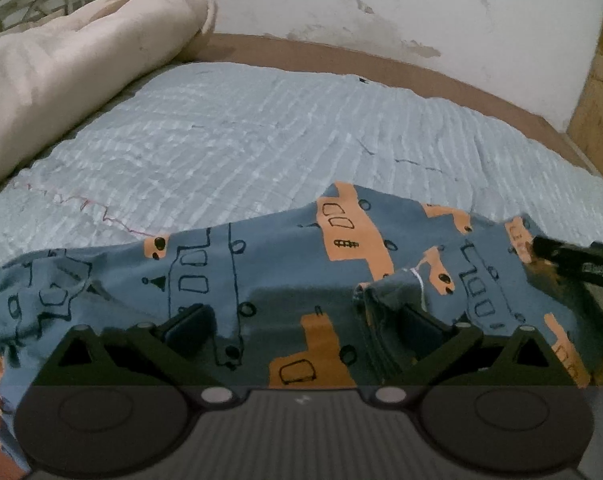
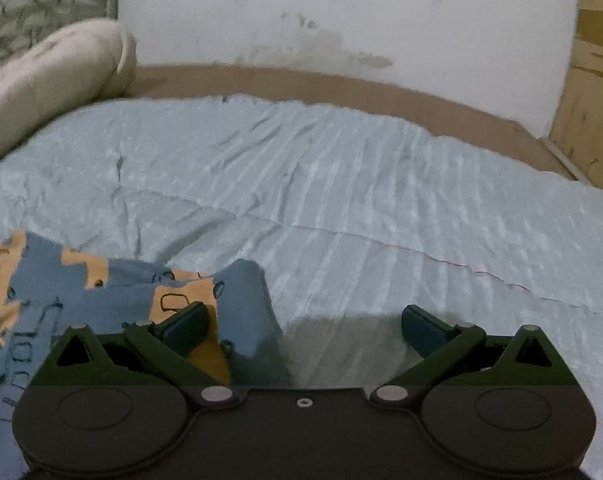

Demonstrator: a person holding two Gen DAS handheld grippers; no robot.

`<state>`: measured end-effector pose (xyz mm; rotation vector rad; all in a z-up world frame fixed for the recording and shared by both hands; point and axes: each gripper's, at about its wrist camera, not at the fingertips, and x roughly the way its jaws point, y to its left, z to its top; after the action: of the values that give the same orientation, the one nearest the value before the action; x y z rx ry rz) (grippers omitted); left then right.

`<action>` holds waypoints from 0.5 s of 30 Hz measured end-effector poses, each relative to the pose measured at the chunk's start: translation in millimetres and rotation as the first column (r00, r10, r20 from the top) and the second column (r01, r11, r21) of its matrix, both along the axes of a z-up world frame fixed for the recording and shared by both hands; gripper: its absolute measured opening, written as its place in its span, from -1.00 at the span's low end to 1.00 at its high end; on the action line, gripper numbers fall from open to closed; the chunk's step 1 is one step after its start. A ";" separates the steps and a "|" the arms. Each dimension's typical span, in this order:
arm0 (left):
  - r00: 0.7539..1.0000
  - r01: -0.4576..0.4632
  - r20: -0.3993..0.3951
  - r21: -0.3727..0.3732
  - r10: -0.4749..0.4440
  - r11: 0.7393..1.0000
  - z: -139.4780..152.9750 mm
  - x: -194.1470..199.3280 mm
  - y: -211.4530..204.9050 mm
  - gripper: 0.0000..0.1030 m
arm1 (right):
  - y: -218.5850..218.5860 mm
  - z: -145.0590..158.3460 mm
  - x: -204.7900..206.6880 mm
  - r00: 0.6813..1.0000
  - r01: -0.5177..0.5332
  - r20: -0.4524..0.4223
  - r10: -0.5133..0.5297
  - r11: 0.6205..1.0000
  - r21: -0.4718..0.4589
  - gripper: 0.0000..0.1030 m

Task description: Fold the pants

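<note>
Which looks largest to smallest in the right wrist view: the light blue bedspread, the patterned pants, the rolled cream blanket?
1. Light blue bedspread, filling most of the frame.
2 and 3. Patterned pants and rolled cream blanket cover similar areas; the pants lie nearer the camera and are partly hidden, so their order is unsure.

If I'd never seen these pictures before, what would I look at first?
Probably the pants, blue-grey with orange trucks, lying rumpled across the near side of the pale blue bedspread. Next, the two black grippers: the left gripper is open right over the pants, and the right gripper is open at the pants' end, half over bare bedspread. Last, the big cream rolled blanket at the far left of the bed.
</note>
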<state>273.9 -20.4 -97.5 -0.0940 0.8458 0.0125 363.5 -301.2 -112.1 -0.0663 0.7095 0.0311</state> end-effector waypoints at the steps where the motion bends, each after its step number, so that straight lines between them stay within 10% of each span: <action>1: 1.000 0.001 -0.004 0.006 -0.001 1.000 1.7 -0.8 -0.4 0.99 | -0.2 4.4 -7.2 1.000 0.003 0.026 -0.003 1.000 0.017 0.98; 15: 0.994 0.002 0.105 -0.007 -0.001 1.000 43.4 -76.3 28.7 0.99 | 60.0 9.5 -108.6 0.992 -0.101 0.074 0.098 0.994 0.040 0.99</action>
<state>197.6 8.2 -54.2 -0.0996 0.7403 0.0031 254.9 -241.2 -102.6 -0.0603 0.6326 0.1394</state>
